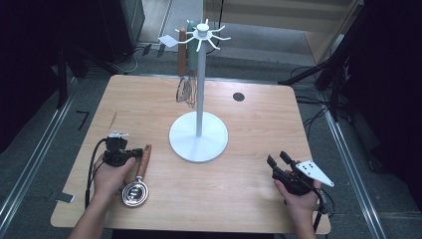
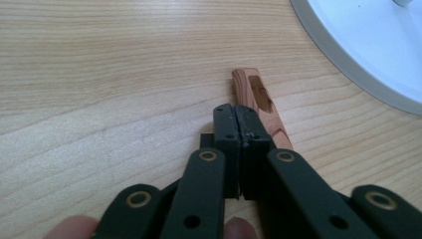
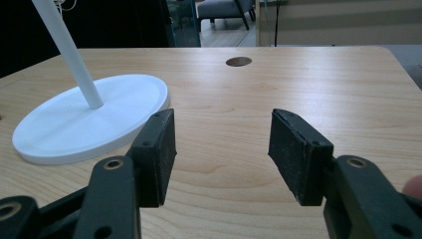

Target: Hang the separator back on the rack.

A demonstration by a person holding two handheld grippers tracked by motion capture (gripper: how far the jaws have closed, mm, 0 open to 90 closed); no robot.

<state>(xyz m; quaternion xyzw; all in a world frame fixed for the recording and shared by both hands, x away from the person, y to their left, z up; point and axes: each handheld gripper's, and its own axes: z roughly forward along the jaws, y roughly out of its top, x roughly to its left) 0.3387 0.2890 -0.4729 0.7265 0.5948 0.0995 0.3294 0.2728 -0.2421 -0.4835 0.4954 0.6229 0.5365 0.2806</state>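
The left tool (image 1: 130, 154) sits at the near left of the surface (image 1: 249, 129), its jaws pressed together with nothing between them, tips just beside the wooden handle (image 2: 259, 104) of a small metal strainer (image 1: 136, 191). That strainer lies flat, its round bowl nearest the person and its handle pointing away toward the white stand (image 1: 199, 134). It looks light and rigid; the metal bowl would likely be slick and awkward to pinch, so the wooden handle, which is narrow and grippy, seems the better place to take hold, somewhere along its middle. The jaws would first have to part to straddle it. The right tool (image 1: 278, 160) waits at the near right, jaws apart and empty, pointing across bare wood toward the stand's round base. By my count there is one strainer on the surface, one stand with a ring of hooks on top, two utensils hanging from those hooks at the far side, among them a whisk (image 1: 186, 89), and two tools.
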